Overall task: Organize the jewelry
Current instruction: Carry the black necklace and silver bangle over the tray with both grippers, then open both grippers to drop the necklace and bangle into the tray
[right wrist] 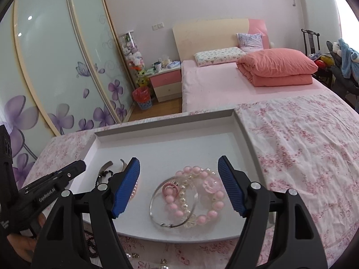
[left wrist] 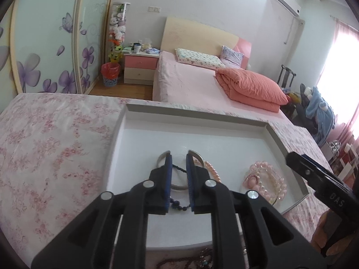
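A white tray (left wrist: 143, 157) lies on the floral-cloth table and also shows in the right wrist view (right wrist: 161, 148). My left gripper (left wrist: 178, 154) hangs over its left part, jaws a little apart, above a dark bead necklace (left wrist: 178, 206), a silver bangle (left wrist: 177, 188) and a peach pearl strand (left wrist: 213, 170). It shows at the left of the right wrist view (right wrist: 78, 168). My right gripper (right wrist: 179, 163) is open and empty above a pile of pink bead bracelets (right wrist: 202, 192), pearl bracelets and a silver bangle (right wrist: 154, 210). That pile also shows in the left wrist view (left wrist: 264, 179).
More loose jewelry lies on the cloth in front of the tray: dark beads (right wrist: 93, 246), pearls (right wrist: 130, 255) and a beaded piece (left wrist: 202, 262). Beyond the table stands a pink bed (right wrist: 224, 85), a nightstand (right wrist: 167, 83) and a wardrobe (right wrist: 56, 67).
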`<action>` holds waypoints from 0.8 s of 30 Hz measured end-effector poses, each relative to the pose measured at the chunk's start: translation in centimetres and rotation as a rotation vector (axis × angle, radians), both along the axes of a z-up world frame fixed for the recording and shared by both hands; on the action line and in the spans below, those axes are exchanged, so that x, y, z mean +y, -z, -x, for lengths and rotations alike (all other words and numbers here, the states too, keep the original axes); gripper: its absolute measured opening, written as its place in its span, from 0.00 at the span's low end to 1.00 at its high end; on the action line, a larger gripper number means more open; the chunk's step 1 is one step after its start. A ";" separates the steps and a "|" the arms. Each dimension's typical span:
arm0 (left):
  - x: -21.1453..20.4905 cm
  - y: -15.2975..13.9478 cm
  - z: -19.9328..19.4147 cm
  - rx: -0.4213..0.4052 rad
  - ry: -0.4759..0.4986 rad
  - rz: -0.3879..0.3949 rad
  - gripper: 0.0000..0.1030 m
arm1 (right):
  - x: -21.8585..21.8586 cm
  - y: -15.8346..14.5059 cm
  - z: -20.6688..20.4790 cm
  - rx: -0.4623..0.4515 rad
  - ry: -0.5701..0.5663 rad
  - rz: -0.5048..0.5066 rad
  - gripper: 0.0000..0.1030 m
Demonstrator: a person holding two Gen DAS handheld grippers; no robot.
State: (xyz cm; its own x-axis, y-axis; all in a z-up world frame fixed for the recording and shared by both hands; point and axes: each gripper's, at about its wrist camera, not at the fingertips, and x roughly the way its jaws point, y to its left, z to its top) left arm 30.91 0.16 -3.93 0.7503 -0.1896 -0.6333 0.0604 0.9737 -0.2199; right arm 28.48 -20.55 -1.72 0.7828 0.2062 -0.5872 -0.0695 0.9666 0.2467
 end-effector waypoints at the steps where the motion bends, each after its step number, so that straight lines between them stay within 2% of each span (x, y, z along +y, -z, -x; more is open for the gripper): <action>1: 0.2 -0.2 0.2 -0.004 -0.006 0.003 0.14 | 0.0 -0.1 -0.1 -0.002 0.001 -0.001 0.70; 10: 0.7 -2.1 3.0 -0.035 -0.018 -0.012 0.16 | 0.6 -1.4 2.0 -0.033 -0.014 0.009 0.70; 16: 1.1 -2.9 5.5 -0.046 -0.018 -0.031 0.23 | 0.9 -1.8 4.2 -0.040 -0.047 0.033 0.69; 20: 1.7 -2.2 8.1 -0.033 -0.005 -0.076 0.32 | 1.0 -0.7 6.0 0.004 -0.092 0.077 0.65; 22: 2.1 -1.4 9.3 -0.013 0.007 -0.107 0.39 | 1.3 0.6 6.9 0.052 -0.127 0.105 0.60; 24: 2.4 -0.7 10.3 0.008 0.012 -0.131 0.49 | 1.5 1.9 7.7 0.103 -0.163 0.124 0.51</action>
